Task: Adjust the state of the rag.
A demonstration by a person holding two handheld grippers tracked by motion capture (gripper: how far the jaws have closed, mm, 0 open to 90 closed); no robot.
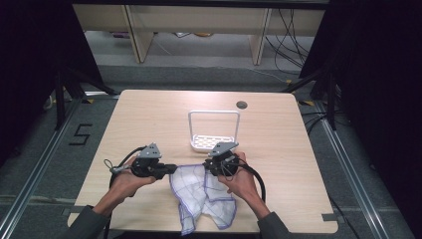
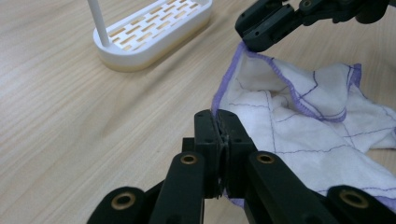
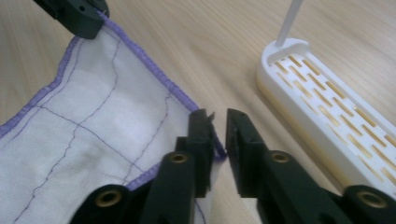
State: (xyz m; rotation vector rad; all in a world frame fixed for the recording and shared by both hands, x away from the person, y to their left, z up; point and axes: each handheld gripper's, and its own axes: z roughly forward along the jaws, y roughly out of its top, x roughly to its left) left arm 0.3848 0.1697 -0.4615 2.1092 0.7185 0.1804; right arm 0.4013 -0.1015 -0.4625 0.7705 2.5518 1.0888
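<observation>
1. High view: the left gripper [image 1: 169,170] and the right gripper [image 1: 211,167] sit low over the bench [image 1: 149,114], one at each upper corner of a white cloth with purple edging [image 1: 201,196]. The cloth lies crumpled on the near part of the bench and trails toward the person. Holding the two corners apart looks meant to spread the top hem flat. A white slotted rack with a tall wire handle [image 1: 214,130] stands just behind the cloth, apart from it.

2. Left gripper view: the left gripper [image 2: 218,122] has its jaws pressed together on the cloth's purple hem [image 2: 215,103], pinning that corner against the bench. The other gripper's black tip [image 2: 261,35] sits at the far corner. The rack [image 2: 154,32] stands off to one side.

3. Right gripper view: the right gripper [image 3: 219,123] has its jaws slightly parted. The hem corner [image 3: 205,122] lies against one jaw with a gap beside it, so I judge this corner is no longer clamped, probably being let go onto the bench.
</observation>
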